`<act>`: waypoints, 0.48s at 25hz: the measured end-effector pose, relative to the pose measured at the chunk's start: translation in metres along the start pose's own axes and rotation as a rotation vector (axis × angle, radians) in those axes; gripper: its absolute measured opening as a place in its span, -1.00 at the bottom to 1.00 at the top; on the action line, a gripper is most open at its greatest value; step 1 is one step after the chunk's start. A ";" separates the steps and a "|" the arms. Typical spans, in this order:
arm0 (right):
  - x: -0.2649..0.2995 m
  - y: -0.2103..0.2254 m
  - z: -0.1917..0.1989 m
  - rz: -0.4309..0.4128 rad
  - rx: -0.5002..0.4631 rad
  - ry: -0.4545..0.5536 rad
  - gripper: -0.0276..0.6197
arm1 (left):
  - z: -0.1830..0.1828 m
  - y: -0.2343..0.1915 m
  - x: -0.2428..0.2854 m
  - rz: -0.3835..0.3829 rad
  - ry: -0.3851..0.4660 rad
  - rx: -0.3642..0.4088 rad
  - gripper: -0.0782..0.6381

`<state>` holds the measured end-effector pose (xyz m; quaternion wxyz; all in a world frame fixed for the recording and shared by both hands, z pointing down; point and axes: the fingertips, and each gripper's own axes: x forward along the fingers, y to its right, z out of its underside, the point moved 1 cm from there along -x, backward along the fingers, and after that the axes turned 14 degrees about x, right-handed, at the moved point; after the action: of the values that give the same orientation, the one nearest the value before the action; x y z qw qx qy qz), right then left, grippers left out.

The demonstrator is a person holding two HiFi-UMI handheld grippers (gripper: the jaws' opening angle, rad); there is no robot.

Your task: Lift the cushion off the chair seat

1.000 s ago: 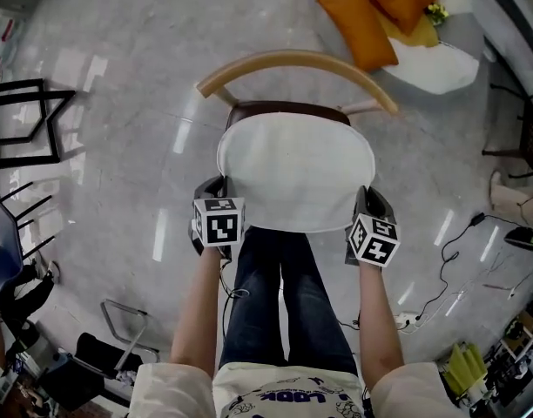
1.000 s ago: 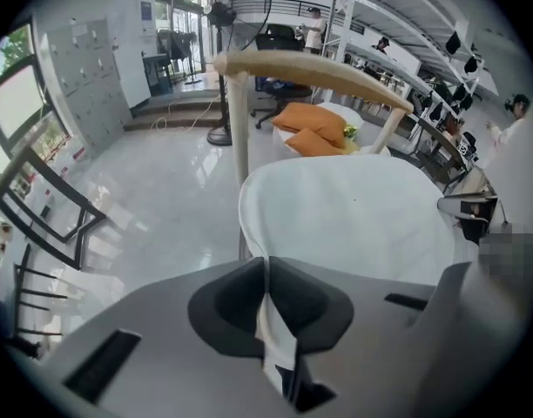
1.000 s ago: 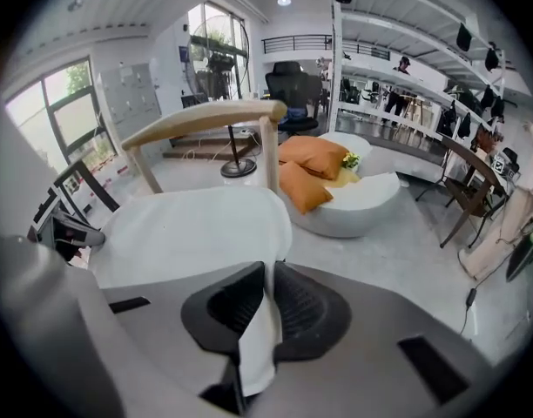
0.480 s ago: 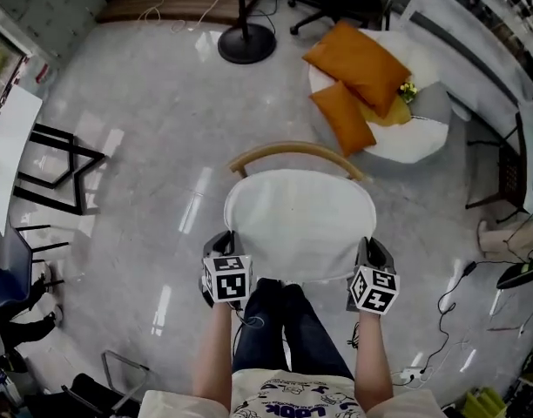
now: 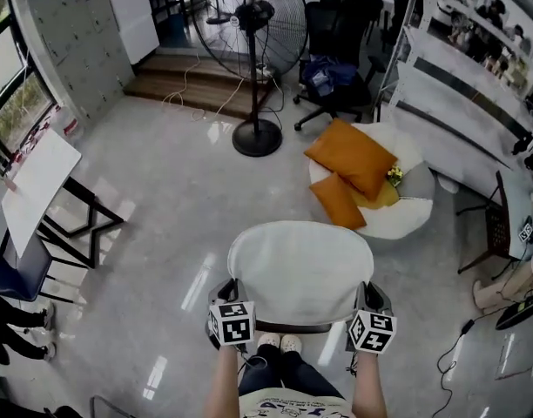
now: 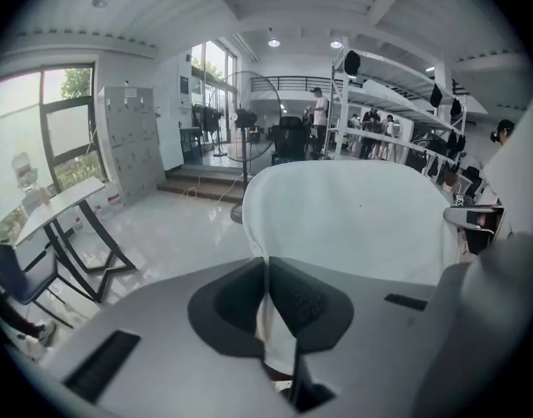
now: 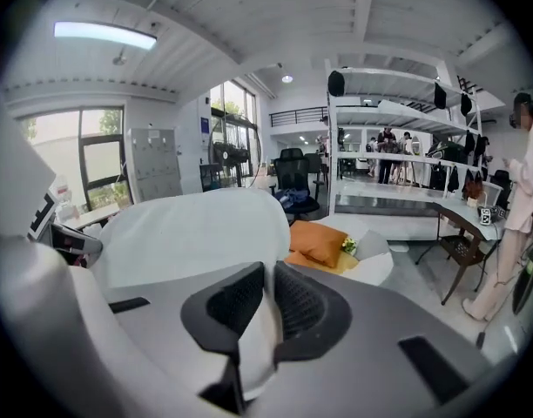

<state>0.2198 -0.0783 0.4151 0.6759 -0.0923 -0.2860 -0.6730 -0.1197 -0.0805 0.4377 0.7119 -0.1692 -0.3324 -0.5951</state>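
You clamp the cushion [image 5: 300,268] at both ends with left gripper [image 5: 225,298] and right gripper [image 5: 372,300], long axis crosswise, orange pillows [image 5: 354,160] beyond.

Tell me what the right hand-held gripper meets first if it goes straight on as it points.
The right hand-held gripper is shut on the edge of the white cushion. Beyond that, probably the orange pillows on the round white seat, though depth is unclear.

Open floor [image 5: 162,225] left of the cushion [image 5: 301,268]; standing fan [image 5: 256,24] and round white seat [image 5: 414,220] beyond.
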 end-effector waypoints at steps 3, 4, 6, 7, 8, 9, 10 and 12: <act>-0.018 -0.014 -0.027 -0.029 0.003 0.058 -0.74 | -0.021 -0.010 -0.029 -0.028 0.052 -0.001 -0.70; -0.025 -0.017 -0.035 -0.039 0.002 0.076 -0.74 | -0.028 -0.012 -0.038 -0.036 0.070 -0.004 -0.70; -0.037 -0.023 -0.051 -0.056 0.006 0.114 -0.74 | -0.041 -0.016 -0.055 -0.052 0.108 -0.008 -0.70; -0.042 -0.026 -0.058 -0.063 0.011 0.133 -0.74 | -0.048 -0.017 -0.064 -0.060 0.129 -0.010 -0.70; -0.048 -0.029 -0.066 -0.070 0.014 0.152 -0.74 | -0.055 -0.019 -0.072 -0.070 0.152 -0.012 -0.70; -0.053 -0.033 -0.073 -0.078 0.015 0.171 -0.74 | -0.062 -0.022 -0.081 -0.080 0.175 -0.014 -0.70; -0.058 -0.037 -0.081 -0.086 0.014 0.189 -0.74 | -0.069 -0.024 -0.089 -0.090 0.197 -0.016 -0.70; -0.066 -0.044 -0.097 -0.105 0.012 0.224 -0.74 | -0.083 -0.030 -0.105 -0.109 0.238 -0.016 -0.70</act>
<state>0.2072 -0.0742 0.2904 0.6681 0.0023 -0.2170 -0.7118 -0.1337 -0.0635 0.3028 0.7116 -0.0845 -0.2495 -0.6513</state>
